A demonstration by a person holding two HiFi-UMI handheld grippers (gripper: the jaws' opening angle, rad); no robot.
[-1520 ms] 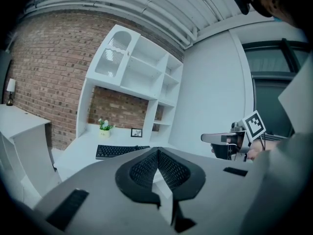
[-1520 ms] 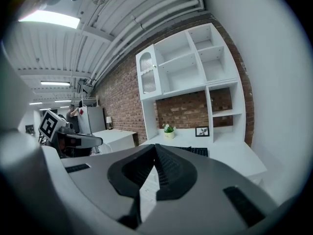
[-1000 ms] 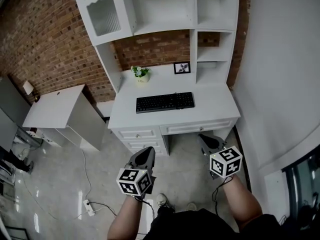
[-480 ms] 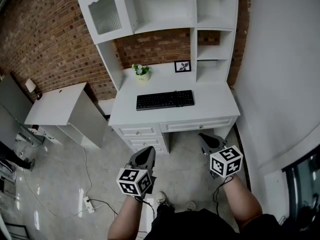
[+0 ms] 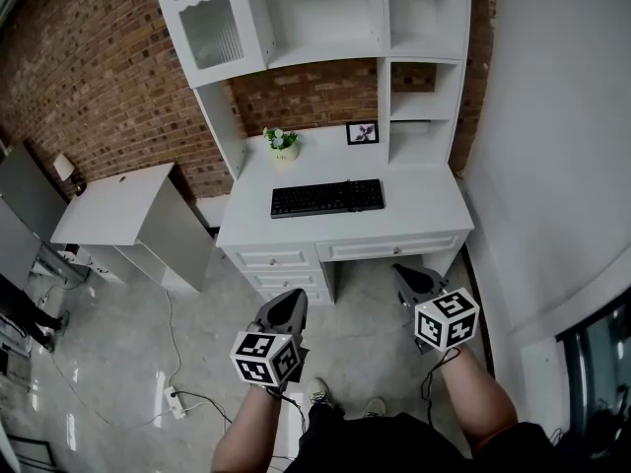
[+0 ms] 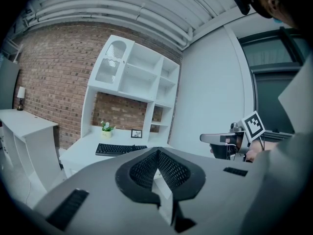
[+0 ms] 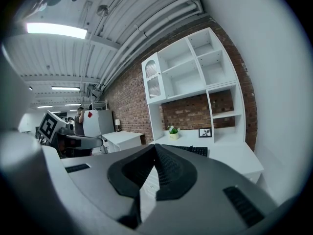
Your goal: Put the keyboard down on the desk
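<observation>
White shelf unit point(image 5: 325, 18) against a brick wall point(image 5: 89, 67); its upper-left compartment has a glazed door point(image 5: 212, 23). Beneath the shelves, a potted plant point(image 5: 284, 144) stands left of a framed picture point(image 5: 362, 133). At left, a white side table point(image 5: 118, 205) bears a small lamp point(image 5: 67, 170); a power strip point(image 5: 175, 402) lies on the glossy floor point(image 5: 118, 363).

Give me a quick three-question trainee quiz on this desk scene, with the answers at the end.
1. True or false: the black rectangular keyboard already lies flat on the white wooden desk.
2. Multiple choice: what stands at the back of the desk, left of the small black-framed picture in the head view? A) a red mug B) a small potted green plant C) a laptop
3. Fill in: the left hand-held gripper and the right hand-held gripper both hold nothing, and their jaws are ____.

Key: 1 true; 2 B; 3 shut.
</observation>
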